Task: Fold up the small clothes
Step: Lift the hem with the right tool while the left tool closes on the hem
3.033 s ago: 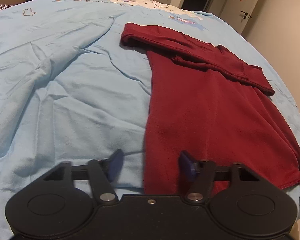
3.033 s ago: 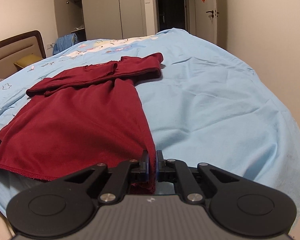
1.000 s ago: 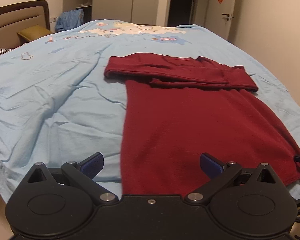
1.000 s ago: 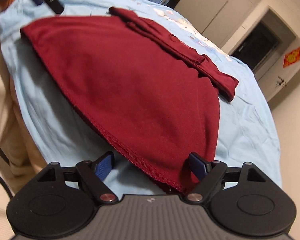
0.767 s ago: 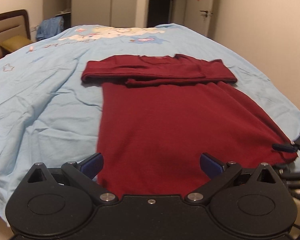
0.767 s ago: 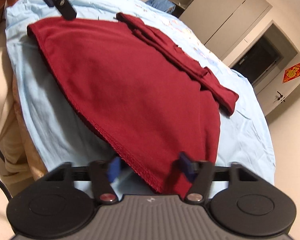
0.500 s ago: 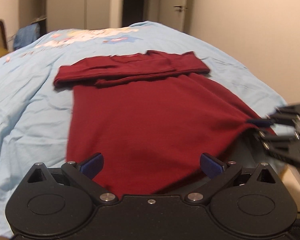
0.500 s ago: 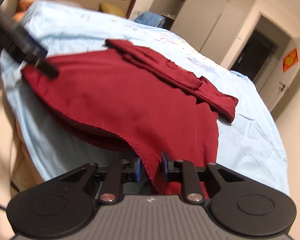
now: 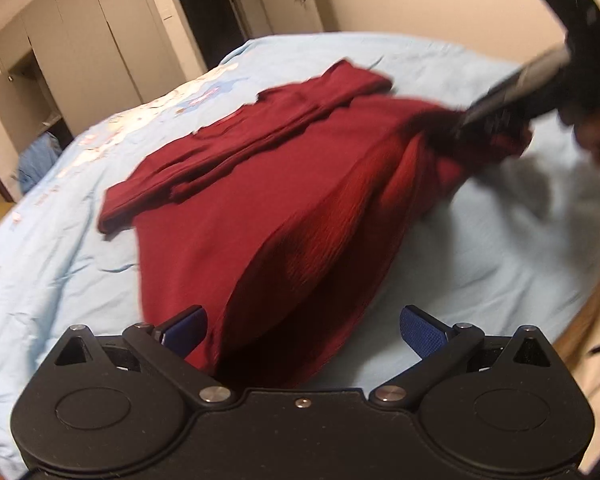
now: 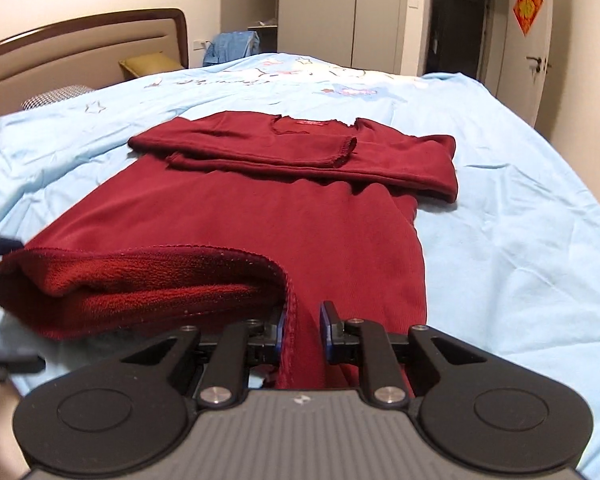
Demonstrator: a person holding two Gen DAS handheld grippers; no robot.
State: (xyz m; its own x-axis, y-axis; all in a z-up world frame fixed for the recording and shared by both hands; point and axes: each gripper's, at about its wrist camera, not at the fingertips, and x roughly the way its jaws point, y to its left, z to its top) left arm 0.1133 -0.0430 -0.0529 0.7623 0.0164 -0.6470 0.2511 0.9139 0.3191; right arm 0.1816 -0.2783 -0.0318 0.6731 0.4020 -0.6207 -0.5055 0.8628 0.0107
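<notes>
The dark red top (image 10: 284, 216) lay on the bed's light blue cover (image 10: 520, 208), neck end towards the headboard (image 10: 84, 50), both sleeves already folded across the chest in a band; that left the body as a plain rectangle, ready, I judged, for a fold of hem towards collar. The right gripper (image 10: 302, 332) had its jaws nearly together, pinching the right corner of the hem (image 10: 288, 320) and holding it raised, so the fleecy underside (image 10: 140, 280) showed in a roll. The left gripper (image 9: 302, 328) sat low over the hem's other corner with its jaws spread wide, gripping nothing, though cloth lay between them; it seemed placed to take that corner so both ends could rise together. A small red label (image 10: 311, 123) sat inside the neckline, its writing too small to read; a red diamond-shaped paper (image 10: 527, 5) hung on the far wall, its character blurred.
</notes>
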